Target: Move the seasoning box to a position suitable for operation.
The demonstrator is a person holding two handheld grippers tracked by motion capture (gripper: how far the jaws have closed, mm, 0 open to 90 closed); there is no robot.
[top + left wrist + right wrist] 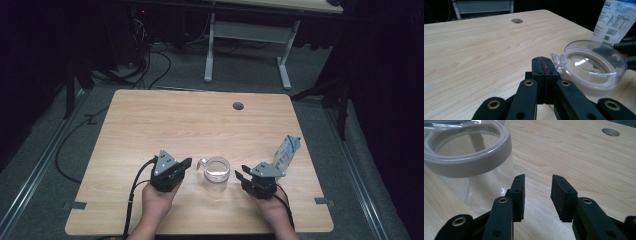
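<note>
A clear plastic jar (pixel 216 174) with a clear lid stands near the table's front edge, between my two grippers. A small clear tab sticks out of its lid toward the left gripper. My left gripper (pixel 187 161) hangs just left of the jar, its jaws pressed together with nothing in them. The left gripper view has the shut tips (pixel 543 60) close beside the jar's lid (pixel 594 65) and tab. My right gripper (pixel 240 174) sits just right of the jar, open. In the right gripper view its jaws (pixel 538 178) stand apart over bare wood, the jar (pixel 471 152) to their left.
A white and blue printed pouch (pixel 287 151) stands upright behind the right gripper, near the table's right edge. The wooden table (pixel 165 125) has a round cable hole (pixel 238 106) at the back. Beyond the table are a desk frame and cables on the floor.
</note>
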